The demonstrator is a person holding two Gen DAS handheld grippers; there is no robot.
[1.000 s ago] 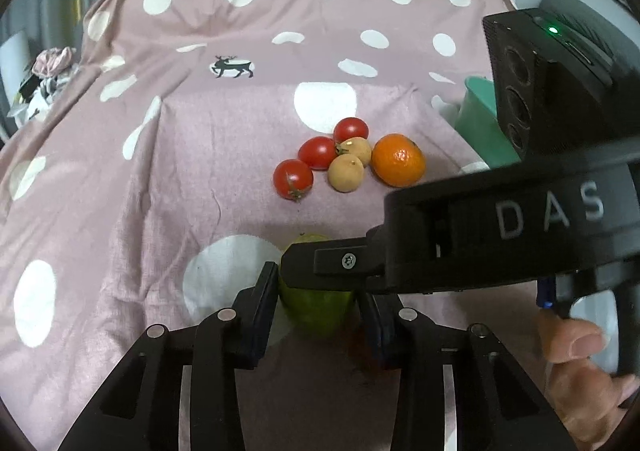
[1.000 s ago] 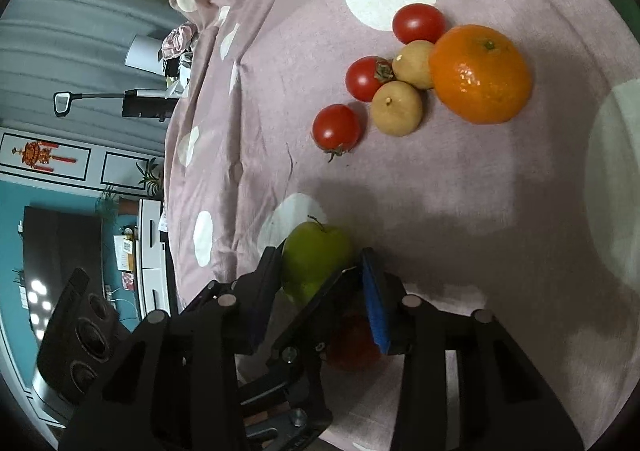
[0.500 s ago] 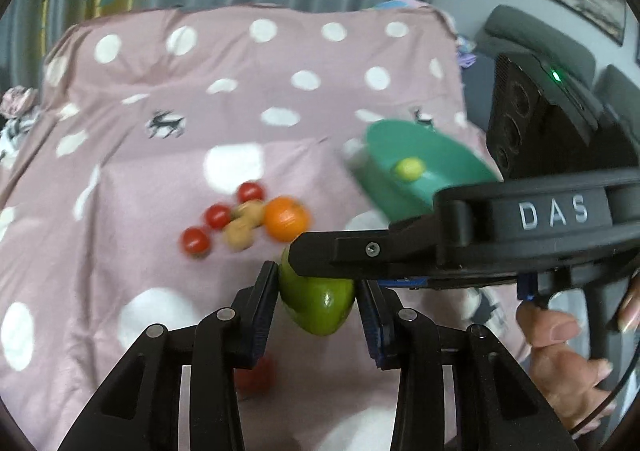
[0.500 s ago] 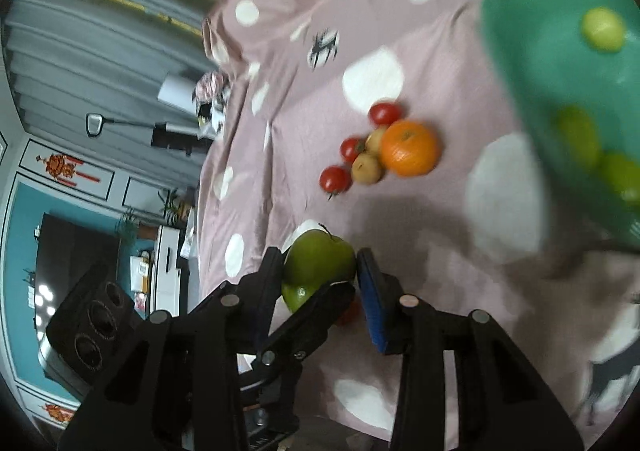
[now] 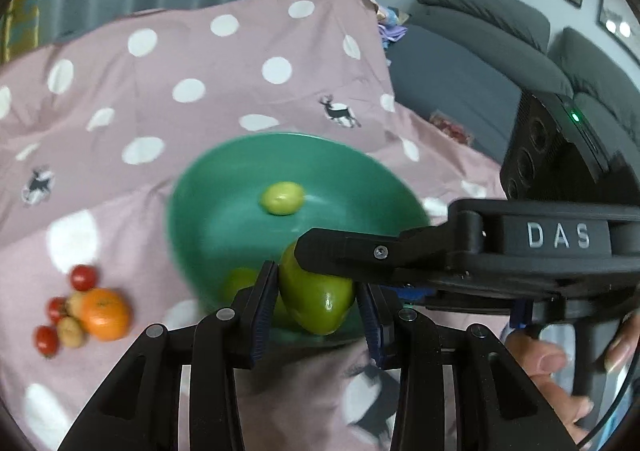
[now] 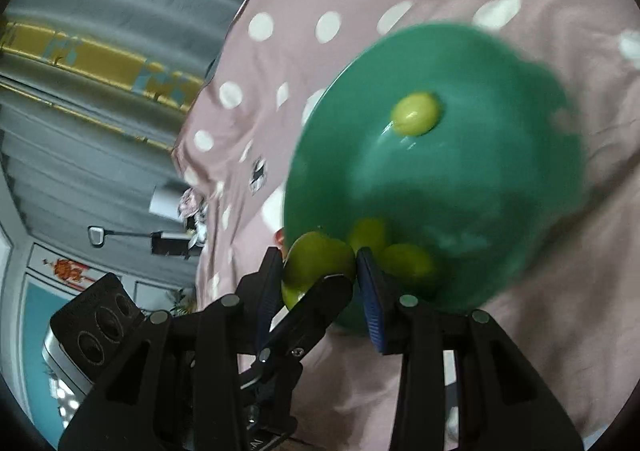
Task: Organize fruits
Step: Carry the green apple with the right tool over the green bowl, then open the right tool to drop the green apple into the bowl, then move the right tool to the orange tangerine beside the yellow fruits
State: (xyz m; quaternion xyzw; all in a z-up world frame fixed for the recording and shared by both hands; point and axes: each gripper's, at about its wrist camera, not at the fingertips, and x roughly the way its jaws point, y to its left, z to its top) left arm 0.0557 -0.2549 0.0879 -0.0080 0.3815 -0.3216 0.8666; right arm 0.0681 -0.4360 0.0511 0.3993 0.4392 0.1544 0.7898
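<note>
A green apple (image 5: 320, 303) hangs over the near rim of a green bowl (image 5: 224, 187), and both grippers grip it together. My left gripper (image 5: 316, 291) is shut on its sides. From the right, a finger (image 5: 360, 251) of the other tool crosses over the apple's top. In the right wrist view my right gripper (image 6: 318, 271) is likewise shut on the apple (image 6: 316, 259), with the bowl (image 6: 500, 191) just beyond. A small green fruit (image 5: 282, 198) lies in the bowl's middle, and more green fruits (image 6: 404, 263) lie near its front rim.
An orange (image 5: 105, 314), red tomatoes (image 5: 84, 277) and tan longans (image 5: 71, 331) sit clustered on the pink dotted cloth (image 5: 200, 63) at left. A person's hand (image 5: 552, 367) holds the right tool's grip. A grey sofa (image 5: 480, 51) stands behind the table's right edge.
Both grippers lifted the apple off the cloth and carried it rightward to the green bowl. The fruit cluster has slid to the left of the view.
</note>
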